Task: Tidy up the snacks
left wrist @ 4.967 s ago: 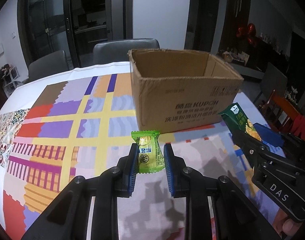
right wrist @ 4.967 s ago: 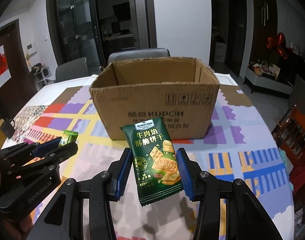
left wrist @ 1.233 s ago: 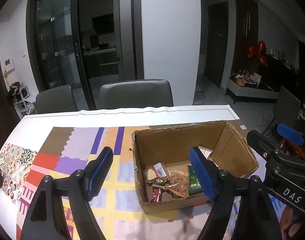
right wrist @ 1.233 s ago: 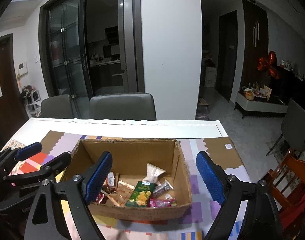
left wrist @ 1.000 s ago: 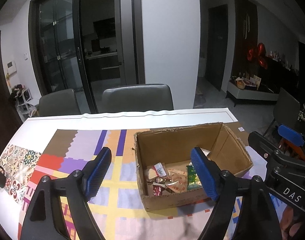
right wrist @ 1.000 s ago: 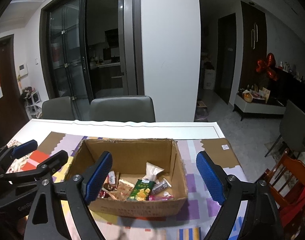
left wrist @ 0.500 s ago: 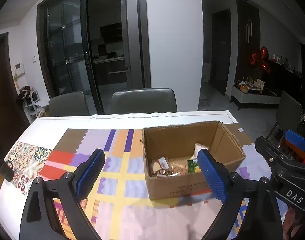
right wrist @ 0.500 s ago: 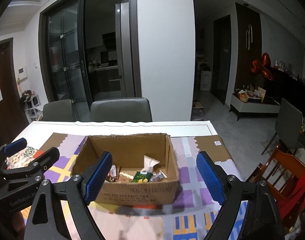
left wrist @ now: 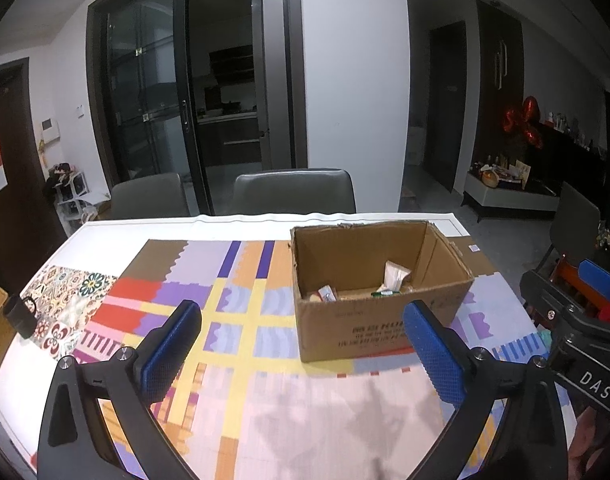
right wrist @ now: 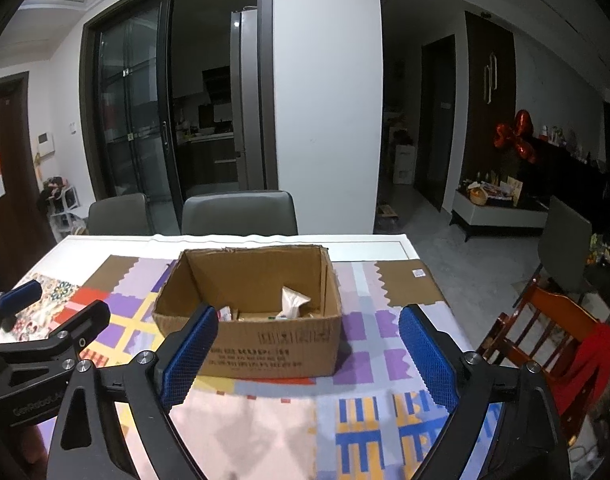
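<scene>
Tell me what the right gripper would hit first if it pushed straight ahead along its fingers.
Probably the cardboard box: its near wall sits between the open right gripper fingers' line, though depth is uncertain.

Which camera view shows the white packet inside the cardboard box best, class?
The right wrist view: the white packet stands near the middle of the frame, facing the camera above the near wall of the cardboard box. In the left wrist view the packet sits off-centre, seen at an angle.

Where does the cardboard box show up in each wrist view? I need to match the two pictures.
Left wrist: cardboard box sits right of centre, behind the right-hand jaw of the left gripper.
Right wrist: the box is just left of centre, partly behind the left-hand jaw.
Shared landmark: the white packet standing inside the box.
</scene>
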The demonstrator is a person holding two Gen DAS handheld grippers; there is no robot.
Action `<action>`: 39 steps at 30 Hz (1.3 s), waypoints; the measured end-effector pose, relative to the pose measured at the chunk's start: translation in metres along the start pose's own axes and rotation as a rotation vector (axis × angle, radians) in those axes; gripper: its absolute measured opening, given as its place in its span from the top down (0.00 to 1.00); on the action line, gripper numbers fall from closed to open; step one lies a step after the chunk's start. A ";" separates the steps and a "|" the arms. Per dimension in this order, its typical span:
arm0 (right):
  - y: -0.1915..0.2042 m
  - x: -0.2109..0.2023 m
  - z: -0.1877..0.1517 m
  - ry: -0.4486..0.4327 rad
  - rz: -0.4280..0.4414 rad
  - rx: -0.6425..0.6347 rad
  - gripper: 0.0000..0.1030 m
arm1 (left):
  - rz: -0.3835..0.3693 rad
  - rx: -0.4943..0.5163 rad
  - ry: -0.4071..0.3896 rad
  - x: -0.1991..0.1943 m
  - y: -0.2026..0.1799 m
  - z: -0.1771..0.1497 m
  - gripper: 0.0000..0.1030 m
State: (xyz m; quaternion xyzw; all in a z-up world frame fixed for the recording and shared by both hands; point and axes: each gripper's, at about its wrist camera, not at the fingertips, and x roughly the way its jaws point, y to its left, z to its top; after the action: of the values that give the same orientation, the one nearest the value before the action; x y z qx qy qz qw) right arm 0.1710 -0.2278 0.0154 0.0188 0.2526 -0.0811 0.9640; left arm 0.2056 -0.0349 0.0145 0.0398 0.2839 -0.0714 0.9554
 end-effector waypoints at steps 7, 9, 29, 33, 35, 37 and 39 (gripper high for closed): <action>-0.003 -0.031 -0.021 -0.005 -0.012 -0.005 0.10 | 0.010 -0.027 0.005 -0.025 0.001 -0.027 0.00; -0.003 -0.039 -0.029 -0.005 -0.006 -0.001 0.10 | 0.015 -0.025 0.012 -0.032 0.001 -0.034 0.00; -0.024 -0.114 -0.087 0.001 -0.020 0.071 0.10 | 0.033 -0.018 0.013 -0.102 -0.007 -0.102 0.00; -0.030 -0.123 -0.096 0.014 -0.028 0.100 0.10 | 0.038 -0.022 0.008 -0.114 -0.006 -0.112 0.00; -0.030 -0.127 -0.100 0.018 -0.035 0.098 0.10 | 0.039 -0.027 0.007 -0.120 -0.004 -0.119 0.00; -0.029 -0.132 -0.105 0.022 -0.037 0.100 0.10 | 0.038 -0.036 0.000 -0.125 -0.002 -0.125 0.00; -0.029 -0.138 -0.111 0.019 -0.041 0.103 0.10 | 0.045 -0.042 0.001 -0.128 0.000 -0.130 0.00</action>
State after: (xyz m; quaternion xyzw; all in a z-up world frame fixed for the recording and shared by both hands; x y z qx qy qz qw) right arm -0.0062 -0.2271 -0.0138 0.0640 0.2575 -0.1134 0.9575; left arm 0.0304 -0.0051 -0.0237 0.0262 0.2849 -0.0438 0.9572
